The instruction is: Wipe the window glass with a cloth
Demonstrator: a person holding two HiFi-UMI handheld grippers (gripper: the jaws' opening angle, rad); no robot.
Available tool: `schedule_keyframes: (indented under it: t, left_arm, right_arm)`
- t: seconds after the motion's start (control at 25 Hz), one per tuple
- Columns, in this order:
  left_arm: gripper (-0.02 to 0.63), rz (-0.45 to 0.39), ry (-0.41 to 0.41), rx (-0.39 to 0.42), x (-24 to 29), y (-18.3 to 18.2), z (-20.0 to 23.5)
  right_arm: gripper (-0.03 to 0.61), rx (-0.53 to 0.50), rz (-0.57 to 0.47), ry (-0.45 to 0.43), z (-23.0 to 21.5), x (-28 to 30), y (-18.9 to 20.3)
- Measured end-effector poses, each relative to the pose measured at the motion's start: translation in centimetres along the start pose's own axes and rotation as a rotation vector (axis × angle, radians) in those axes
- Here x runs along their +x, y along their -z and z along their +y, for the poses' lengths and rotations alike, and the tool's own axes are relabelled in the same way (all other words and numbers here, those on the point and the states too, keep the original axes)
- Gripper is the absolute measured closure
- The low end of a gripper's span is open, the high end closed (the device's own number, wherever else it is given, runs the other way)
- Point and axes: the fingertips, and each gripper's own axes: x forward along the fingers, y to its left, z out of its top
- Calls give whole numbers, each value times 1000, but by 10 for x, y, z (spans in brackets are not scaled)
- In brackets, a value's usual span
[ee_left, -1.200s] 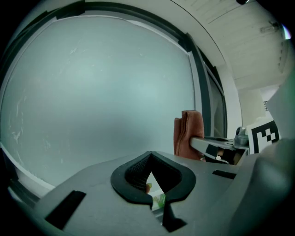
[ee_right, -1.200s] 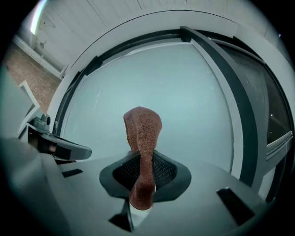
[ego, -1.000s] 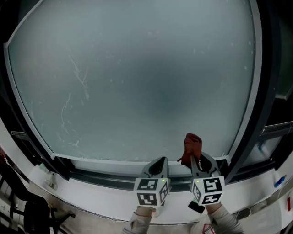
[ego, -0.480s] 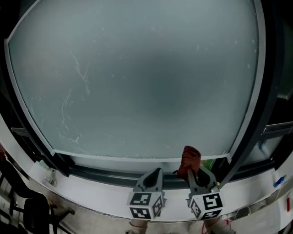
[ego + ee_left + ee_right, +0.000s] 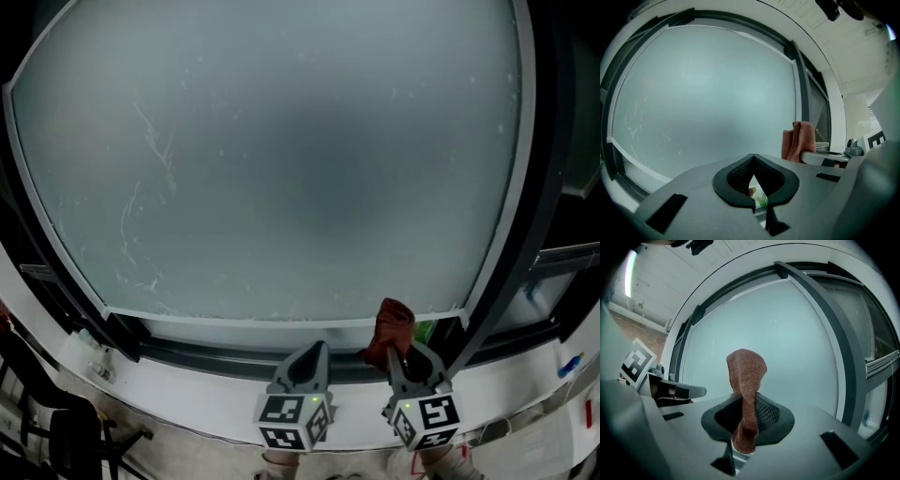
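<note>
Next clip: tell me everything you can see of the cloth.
The cloth is reddish-brown with a nubby, terry-like weave. Bunched into a narrow fold, it is pinched by the shut right tongs; its rounded top stands upright above them, a short tail hangs below. It sits before the window glass, near its lower right corner; contact with the glass cannot be told.

A large frosted window pane (image 5: 309, 159) is seen across most of the head view, set in a dark frame (image 5: 544, 187). Faint whitish streaks (image 5: 141, 187) are shown on its left part. A white sill (image 5: 206, 398) is laid along the bottom of the frame. A narrower side pane (image 5: 879, 329) is fitted to the right. Overhead, a white panelled ceiling (image 5: 848, 37) is lit by a strip light (image 5: 630, 269), and a brownish wall (image 5: 633, 326) is glimpsed below it. Dark furniture legs (image 5: 47, 431) are seen at lower left.
</note>
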Motion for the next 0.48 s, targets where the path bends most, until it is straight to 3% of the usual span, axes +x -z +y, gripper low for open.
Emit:
schedule_keyframes:
  t: [0.48]
  left_arm:
    - [609,-1,21,4,-5,-3,-12]
  right_arm:
    - [530,-1,-7,7,-4,-10,-5]
